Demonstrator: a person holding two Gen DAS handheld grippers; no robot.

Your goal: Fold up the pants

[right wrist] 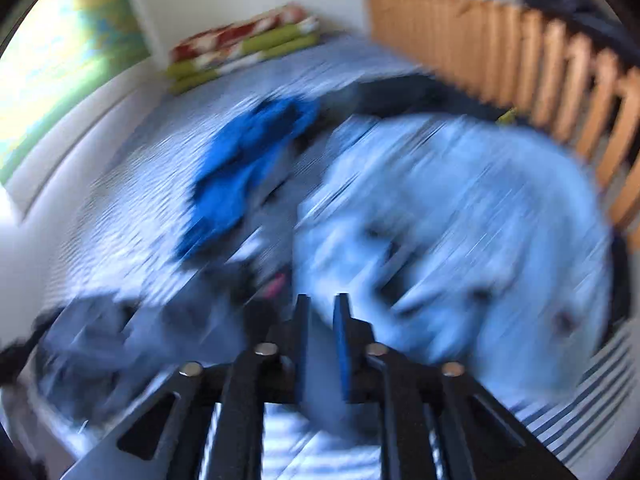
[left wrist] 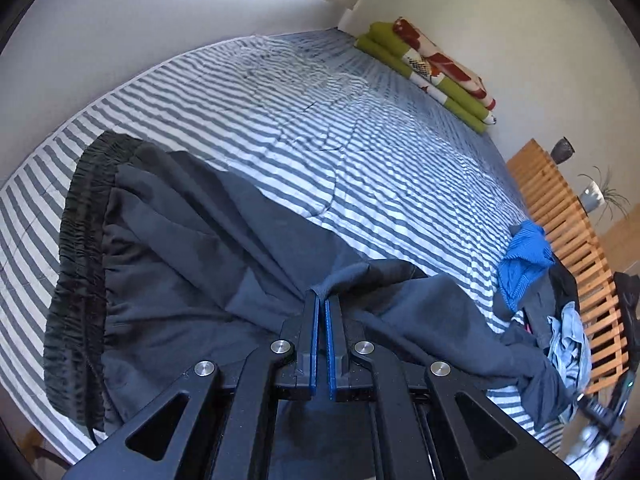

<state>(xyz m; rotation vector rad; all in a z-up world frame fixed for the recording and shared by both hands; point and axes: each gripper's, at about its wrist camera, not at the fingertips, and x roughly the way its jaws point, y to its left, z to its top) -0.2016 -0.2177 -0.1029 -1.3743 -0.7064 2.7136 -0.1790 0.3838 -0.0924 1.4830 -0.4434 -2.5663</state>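
Your left gripper (left wrist: pixel 321 300) is clenched on a pinch of the dark grey pants (left wrist: pixel 192 248), near a hem or fold edge, while the rest of the garment lies spread on the striped bedspread (left wrist: pixel 320 120) with its gathered elastic waistband (left wrist: pixel 76 264) off to the left. Carry that pinch low and level toward the waistband, so the cloth rolls over itself rather than dragging the lower layer into creases, and do not let go until the edges line up.

Your right gripper (right wrist: pixel 321 308) has its fingers parted, and nothing looks to be between them, though that view is badly smeared. It points at the heap of unfolded laundry: a pale blue garment (right wrist: pixel 460 220) and a bright blue one (right wrist: pixel 248 160), near the wooden slatted rail (right wrist: pixel 560 80). If you mean to help the fold, bring it to the pants' trailing leg by that heap and take the matching corner, so both corners travel together.
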